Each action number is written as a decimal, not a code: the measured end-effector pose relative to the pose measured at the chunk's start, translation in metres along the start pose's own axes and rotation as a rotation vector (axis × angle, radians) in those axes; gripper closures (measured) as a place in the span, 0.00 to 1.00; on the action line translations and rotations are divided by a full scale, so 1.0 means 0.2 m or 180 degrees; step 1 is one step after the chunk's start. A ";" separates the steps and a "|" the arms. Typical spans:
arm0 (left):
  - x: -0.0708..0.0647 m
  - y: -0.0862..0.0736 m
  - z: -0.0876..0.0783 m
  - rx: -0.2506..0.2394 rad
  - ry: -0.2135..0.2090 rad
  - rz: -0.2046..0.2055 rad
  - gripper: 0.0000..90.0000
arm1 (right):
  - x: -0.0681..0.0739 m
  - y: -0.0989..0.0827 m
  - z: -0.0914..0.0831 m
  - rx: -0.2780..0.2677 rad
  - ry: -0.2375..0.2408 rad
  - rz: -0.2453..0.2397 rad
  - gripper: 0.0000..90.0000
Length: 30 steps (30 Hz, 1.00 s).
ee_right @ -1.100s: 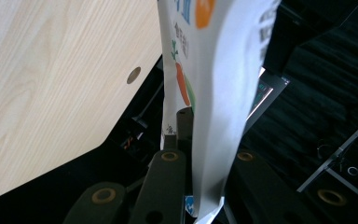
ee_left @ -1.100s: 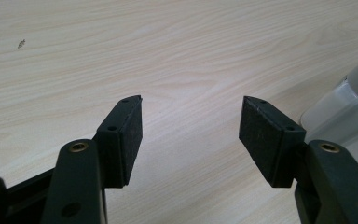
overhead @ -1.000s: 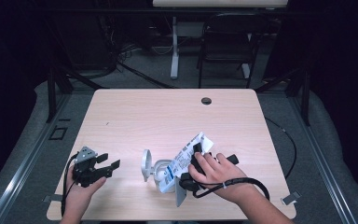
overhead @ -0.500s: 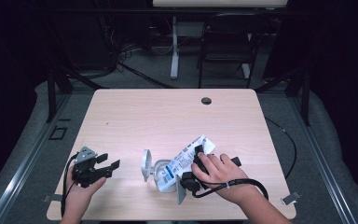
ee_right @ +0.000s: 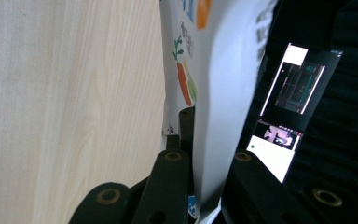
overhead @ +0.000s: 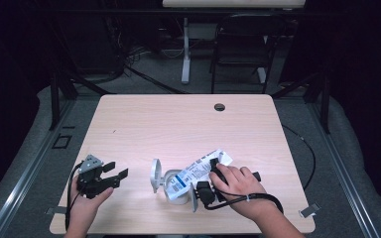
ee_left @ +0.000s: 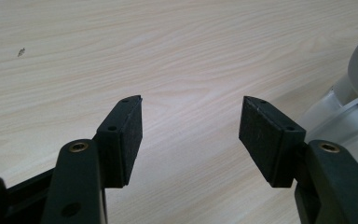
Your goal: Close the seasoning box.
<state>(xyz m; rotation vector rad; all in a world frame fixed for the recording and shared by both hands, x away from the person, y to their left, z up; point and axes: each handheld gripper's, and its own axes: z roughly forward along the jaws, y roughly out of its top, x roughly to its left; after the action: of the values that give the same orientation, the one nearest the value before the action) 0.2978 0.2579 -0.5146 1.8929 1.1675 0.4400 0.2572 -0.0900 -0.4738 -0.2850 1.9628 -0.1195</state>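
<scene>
1. High view: my right tool [overhead: 209,179] lies low on the near right part of the bench [overhead: 178,124], with my right hand [overhead: 238,184] wrapped over it.
2. That tool is clamped on a white printed packet [overhead: 203,167], which slants from beside my hand down toward a white tub [overhead: 174,186].
3. The tub rests on the bench near the front edge, its round lid [overhead: 155,174] standing on edge just to its left.
4. Right gripper view: the packet [ee_right: 214,93] runs straight up between my two black jaws, which press on it from both sides; a carrot picture shows on its print.
5. In the same view the wooden bench [ee_right: 74,93] lies to one side of the packet and a lit screen [ee_right: 293,107] shows on the other, farther off.
6. My left tool [overhead: 110,176] rests at the near left of the bench in my left hand [overhead: 87,201], well apart from the tub.
7. Left gripper view: its jaws stand wide apart with only bare bench [ee_left: 168,56] between them, and the edge of the white tub [ee_left: 349,107] shows at the right.
</scene>
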 end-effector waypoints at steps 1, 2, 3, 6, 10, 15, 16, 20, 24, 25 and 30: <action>0.00 0.00 0.00 -0.0004 0.0001 0.0012 0.44 | 0.00 0.00 0.00 -0.0024 0.0026 0.0062 1.00; 0.00 0.00 0.00 -0.0005 0.0003 0.0007 0.44 | 0.01 0.00 0.00 -0.0004 0.0031 0.0090 1.00; 0.00 0.00 0.00 -0.0006 0.0001 0.0005 0.44 | 0.00 0.00 0.00 0.0036 0.0035 0.0092 1.00; 0.00 0.00 0.00 0.0002 0.0000 0.0006 0.44 | 0.01 -0.01 0.00 -0.0003 0.0094 0.0240 1.00; 0.00 0.00 0.00 -0.0003 0.0004 0.0006 0.44 | 0.02 -0.02 0.01 -0.0045 0.0168 0.0374 1.00; 0.00 -0.01 0.01 0.0029 0.0009 -0.0006 0.44 | 0.03 -0.03 0.01 -0.0078 0.0247 0.0510 1.00; 0.01 -0.01 0.02 0.0030 0.0007 -0.0010 0.44 | 0.04 -0.03 0.01 -0.0099 0.0271 0.0563 1.00; 0.01 -0.01 0.02 0.0035 0.0016 -0.0020 0.44 | 0.05 -0.05 0.02 -0.0153 0.0337 0.0720 1.00; 0.01 -0.01 0.02 0.0045 0.0016 0.0009 0.44 | 0.05 -0.07 0.03 -0.0285 0.0435 0.0947 1.00; 0.00 -0.01 0.02 0.0031 0.0014 0.0009 0.44 | 0.05 -0.07 0.03 -0.0305 0.0445 0.0968 1.00; 0.00 0.00 0.02 0.0045 0.0016 0.0061 0.44 | 0.09 -0.08 0.04 -0.0398 0.0480 0.1051 1.00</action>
<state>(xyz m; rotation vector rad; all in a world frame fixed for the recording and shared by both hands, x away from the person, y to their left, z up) 0.3009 0.2548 -0.5166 1.9175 1.1594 0.4481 0.2610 -0.1097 -0.4893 -0.0302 2.1431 0.2018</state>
